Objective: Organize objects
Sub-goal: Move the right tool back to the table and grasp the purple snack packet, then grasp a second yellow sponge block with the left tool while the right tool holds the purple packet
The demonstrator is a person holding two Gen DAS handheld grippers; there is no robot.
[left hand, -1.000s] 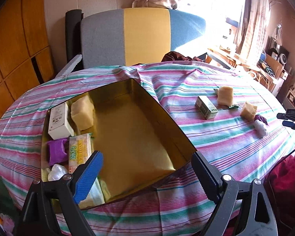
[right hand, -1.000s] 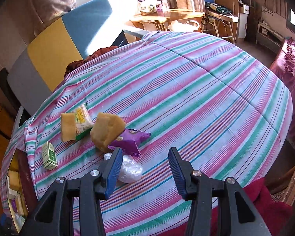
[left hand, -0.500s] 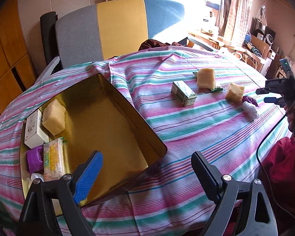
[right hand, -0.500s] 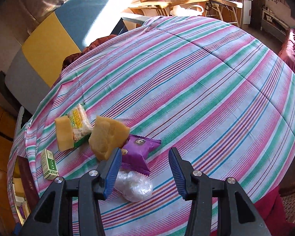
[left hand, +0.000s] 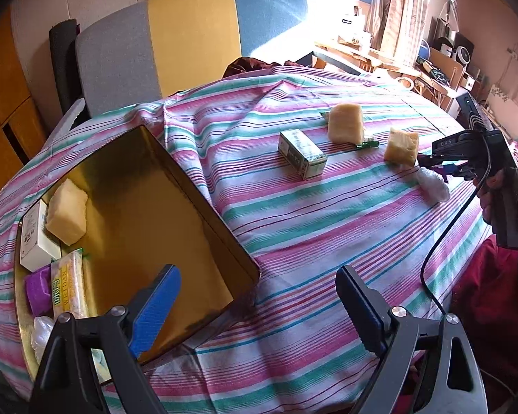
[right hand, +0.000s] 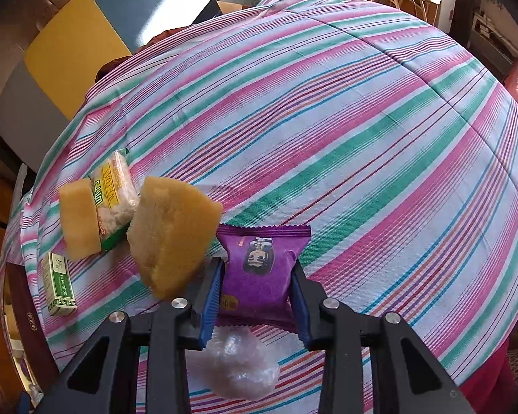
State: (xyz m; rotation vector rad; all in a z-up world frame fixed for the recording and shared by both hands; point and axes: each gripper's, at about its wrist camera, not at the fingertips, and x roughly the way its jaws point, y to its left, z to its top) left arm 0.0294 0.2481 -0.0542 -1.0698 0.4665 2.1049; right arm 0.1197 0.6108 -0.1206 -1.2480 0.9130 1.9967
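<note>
A gold tin box (left hand: 148,214) sits on the striped table at the left and holds a sponge, a white box, a purple packet and a cracker pack. My left gripper (left hand: 259,296) is open and empty over the box's near corner. My right gripper (right hand: 257,293) has closed its fingers on a purple snack packet (right hand: 262,262) lying on the cloth. Beside it lie a yellow sponge (right hand: 172,234), a second sponge (right hand: 77,220), a cracker pack (right hand: 115,186), a green-white box (right hand: 58,284) and a clear plastic wad (right hand: 238,365). In the left wrist view the right gripper (left hand: 438,169) is at the far right.
A grey, yellow and blue chair (left hand: 190,34) stands behind the table. The striped cloth (right hand: 362,120) covers the round table. Cluttered desks and shelves (left hand: 431,51) line the window wall.
My right gripper has moved down and forward over the purple packet and closed on it. My left gripper's view has swung right, away from the box.
</note>
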